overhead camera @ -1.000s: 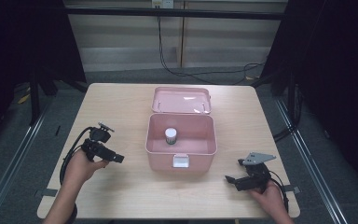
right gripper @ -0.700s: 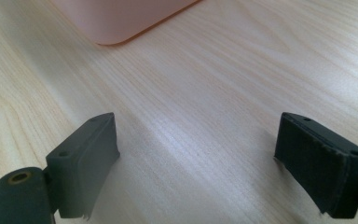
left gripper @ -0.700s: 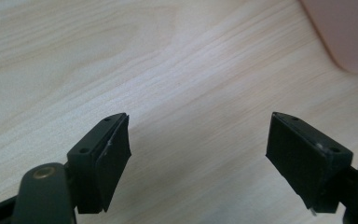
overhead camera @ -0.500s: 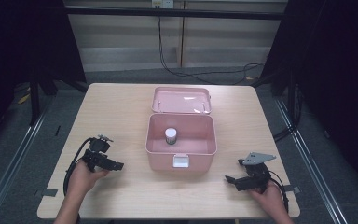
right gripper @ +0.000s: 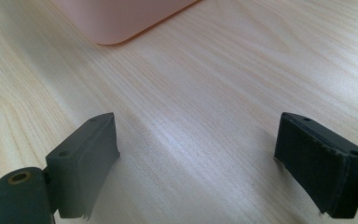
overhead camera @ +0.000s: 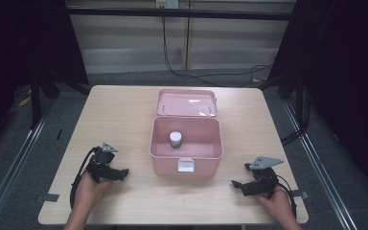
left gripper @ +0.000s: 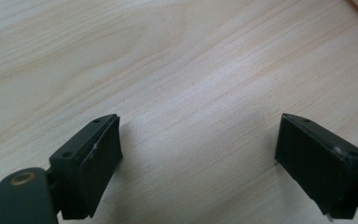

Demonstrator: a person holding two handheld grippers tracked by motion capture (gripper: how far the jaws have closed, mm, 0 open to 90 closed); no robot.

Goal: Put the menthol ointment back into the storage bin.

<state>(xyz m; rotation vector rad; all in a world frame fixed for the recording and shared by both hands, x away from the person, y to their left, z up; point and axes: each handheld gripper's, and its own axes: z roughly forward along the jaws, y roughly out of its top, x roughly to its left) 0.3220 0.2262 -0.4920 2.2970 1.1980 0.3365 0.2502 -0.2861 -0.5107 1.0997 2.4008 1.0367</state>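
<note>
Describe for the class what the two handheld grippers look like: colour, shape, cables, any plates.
Both are black. The left gripper and right gripper each carry a grey three-cornered plate on top and trail a black cable. Up close, each has two flat, wedge-shaped black jaws with small screw holes, and a brass-coloured ring shows on the body at lower left. The forearms are bare; no sleeves show.

High view looks down and forward over the whole surface [overhead camera: 124, 120]; both gripper views sit close above its wood.
</note>
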